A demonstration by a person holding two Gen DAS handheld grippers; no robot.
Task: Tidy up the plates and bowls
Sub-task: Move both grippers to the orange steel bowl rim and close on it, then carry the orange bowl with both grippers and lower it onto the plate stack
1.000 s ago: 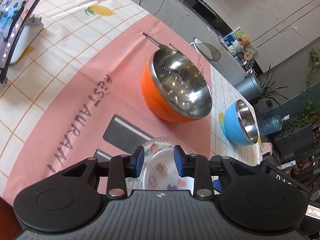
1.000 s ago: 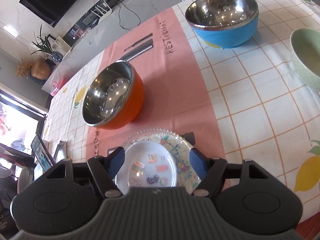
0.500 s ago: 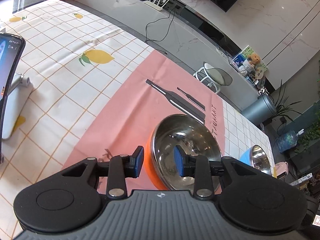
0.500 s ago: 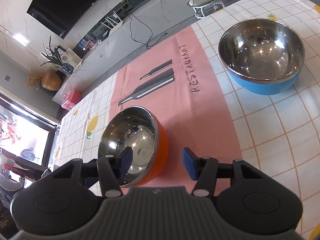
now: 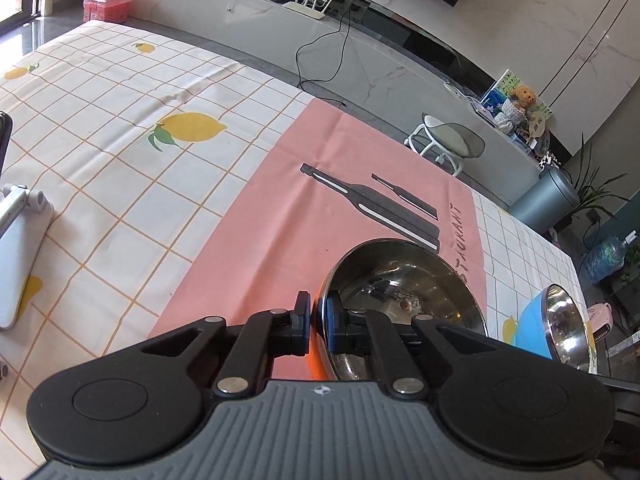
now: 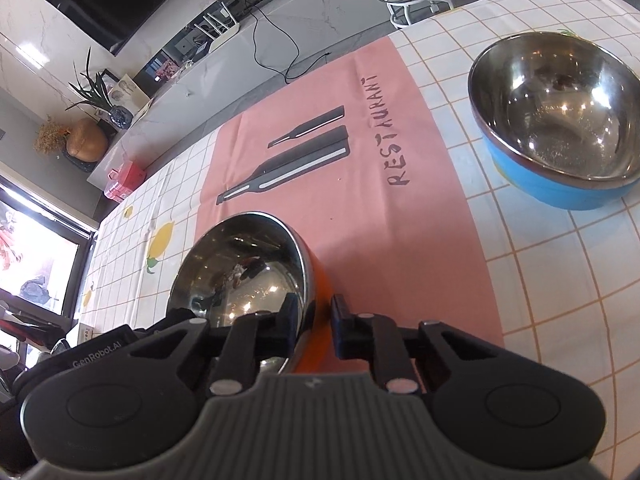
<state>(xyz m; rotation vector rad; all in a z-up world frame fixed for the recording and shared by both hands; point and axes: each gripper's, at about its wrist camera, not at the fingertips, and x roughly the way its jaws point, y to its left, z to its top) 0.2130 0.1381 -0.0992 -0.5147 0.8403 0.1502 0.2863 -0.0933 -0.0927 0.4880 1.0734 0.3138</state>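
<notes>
An orange bowl with a steel inside [image 5: 404, 300] [image 6: 248, 272] sits on the pink placemat [image 5: 280, 216] [image 6: 380, 240]. My left gripper [image 5: 318, 322] is shut on the bowl's left rim, one pad outside and one inside. My right gripper [image 6: 314, 320] is shut on the bowl's right rim in the same way. A blue bowl with a steel inside [image 5: 556, 328] [image 6: 560, 128] stands to the right on the lemon tablecloth. The plates are out of view.
The placemat has printed cutlery [image 6: 288, 164] and the word RESTAURANT. A white phone stand [image 5: 20, 248] is at the left. A stool [image 5: 444, 144] and a long marble cabinet lie beyond the table's far edge.
Both grippers moved off the plates and forward to the orange bowl. Each has closed on the bowl's rim, the left one on the left side, the right one on the right side.
</notes>
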